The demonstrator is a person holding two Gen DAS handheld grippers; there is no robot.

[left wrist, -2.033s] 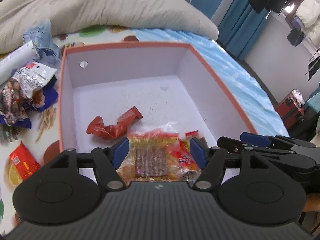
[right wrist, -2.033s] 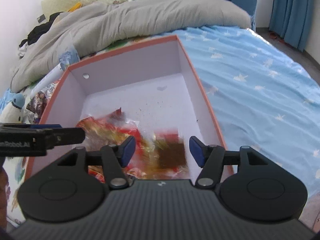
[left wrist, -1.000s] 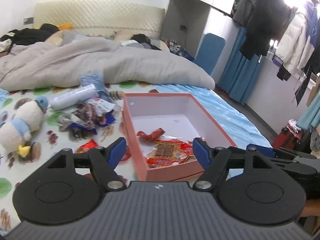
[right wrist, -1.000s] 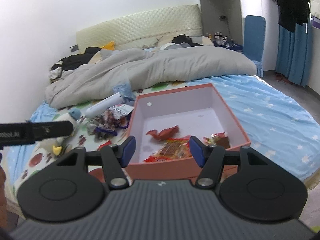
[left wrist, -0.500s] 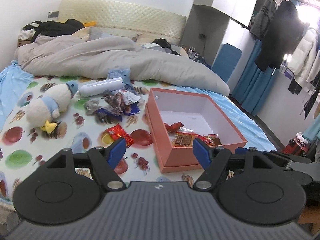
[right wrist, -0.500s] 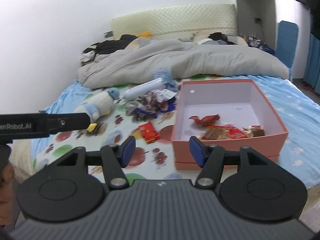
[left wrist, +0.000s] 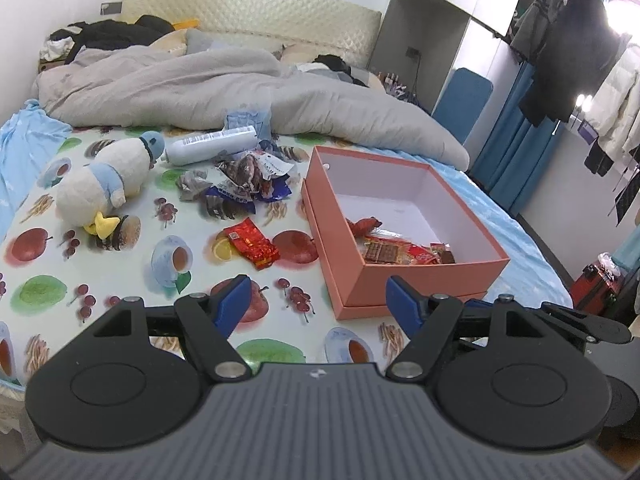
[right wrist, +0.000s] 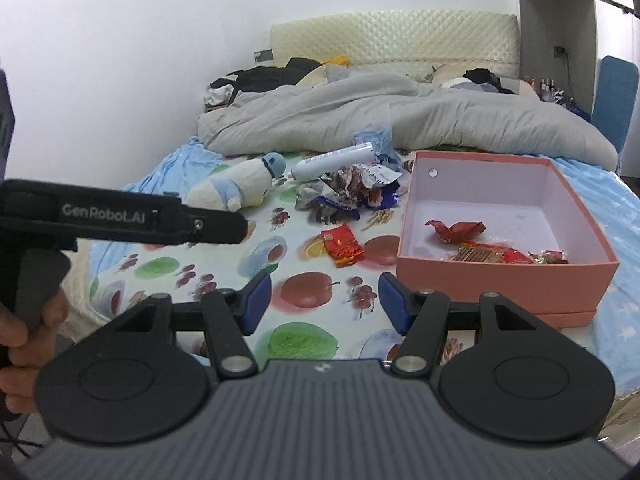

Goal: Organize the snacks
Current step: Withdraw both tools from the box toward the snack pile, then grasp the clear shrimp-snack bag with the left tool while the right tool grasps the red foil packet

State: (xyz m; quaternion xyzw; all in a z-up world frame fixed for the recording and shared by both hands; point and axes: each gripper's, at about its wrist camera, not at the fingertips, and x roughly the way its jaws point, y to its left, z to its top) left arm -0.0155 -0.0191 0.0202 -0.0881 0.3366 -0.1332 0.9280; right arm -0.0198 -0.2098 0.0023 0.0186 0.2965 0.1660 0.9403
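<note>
Left wrist view: both the left gripper (left wrist: pixel 316 300) and right gripper (right wrist: pixel 324 300) hold their fingers apart and empty. Several snacks (left wrist: pixel 400 250) lie in the pink box (left wrist: pixel 432 276), frame centre-right; a red packet (left wrist: pixel 252 242) and wrapper pile (left wrist: pixel 244 180) on the bed remain to be packed.

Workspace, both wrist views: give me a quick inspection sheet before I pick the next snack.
Surface: bed with fruit-print sheet.
Job's things: pink box holds several packets; red packet lies alone on the sheet left of the box; snack pile lies beyond it.
Clutter: penguin plush, white tube, grey duvet.
Grippers: left gripper and right gripper open, empty.
Cables: nothing seen.
Surroundings: hanging coats, blue curtain.
</note>
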